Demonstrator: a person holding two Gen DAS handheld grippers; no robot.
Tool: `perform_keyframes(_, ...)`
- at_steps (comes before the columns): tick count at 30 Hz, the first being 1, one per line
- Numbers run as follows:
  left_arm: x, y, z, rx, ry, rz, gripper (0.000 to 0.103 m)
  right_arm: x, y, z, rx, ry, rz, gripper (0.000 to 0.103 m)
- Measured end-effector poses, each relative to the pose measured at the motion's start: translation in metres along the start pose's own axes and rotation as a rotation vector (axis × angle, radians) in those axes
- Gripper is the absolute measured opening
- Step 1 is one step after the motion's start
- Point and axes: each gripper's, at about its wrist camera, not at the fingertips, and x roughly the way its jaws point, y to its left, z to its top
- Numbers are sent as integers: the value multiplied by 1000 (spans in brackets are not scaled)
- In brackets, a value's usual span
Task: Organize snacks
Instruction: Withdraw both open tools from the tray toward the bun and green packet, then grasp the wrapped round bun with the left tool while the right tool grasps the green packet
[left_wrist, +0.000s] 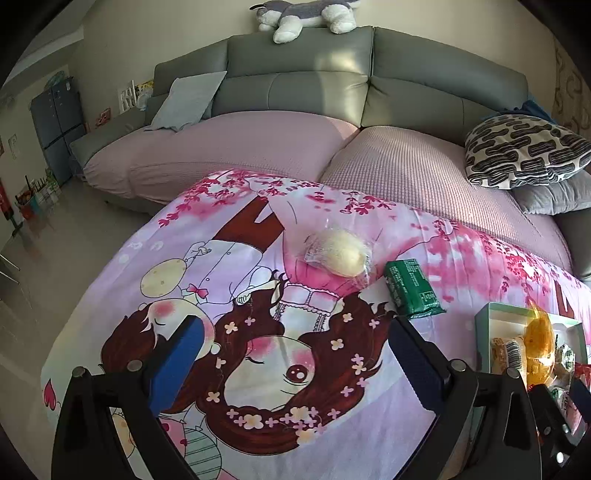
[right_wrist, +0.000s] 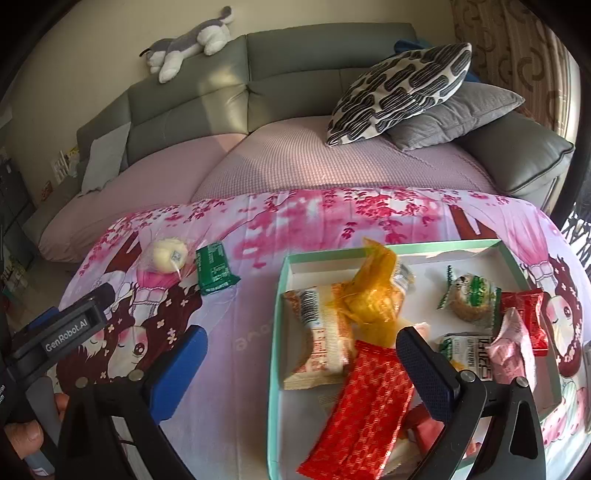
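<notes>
Both tongs, left tongs (left_wrist: 295, 363) and right tongs (right_wrist: 301, 363), are spread wide and hold nothing. The bun (left_wrist: 338, 256) and green pack (left_wrist: 412, 288) lie near the tabletop (left_wrist: 110, 295) far edge, outside the box (right_wrist: 277, 314).

Lighting: daylight, moderately bright, soft. Pale sun patches on the sofa backrest (left_wrist: 343, 59) and pink seat cover (right_wrist: 280, 162).
Shadows: faint, diffuse under the patterned pillow (right_wrist: 402, 88).
Glare: small highlights on the clear-wrapped bun (left_wrist: 336, 254) and orange wrapper (right_wrist: 373, 284).
Distortion: strong fisheye bowing; black vignette in all corners.
Focus: centre fairly sharp; left room edge soft; slight blur on the red packet (right_wrist: 365, 410).
</notes>
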Motion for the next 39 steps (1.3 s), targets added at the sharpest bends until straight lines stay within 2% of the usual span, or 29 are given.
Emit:
perform_keyframes(10,21,2,1,7,48,-35,100,23,16,-4,-28,55,2,103)
perform_keyframes(15,32,8,5,-3,65,-38,100,29,24,-1,-29,51,26,103)
perform_keyframes(23,44,16,21,-16,68,-44,100,42,35,8,-41,62,7,103)
perform_keyframes(35,66,9,37,-5,109,-122,100,65,52,15,-100,84,21,103)
perform_keyframes(39,77,4,51,11,116,-173,100,75,66,25,-126,85,61,96)
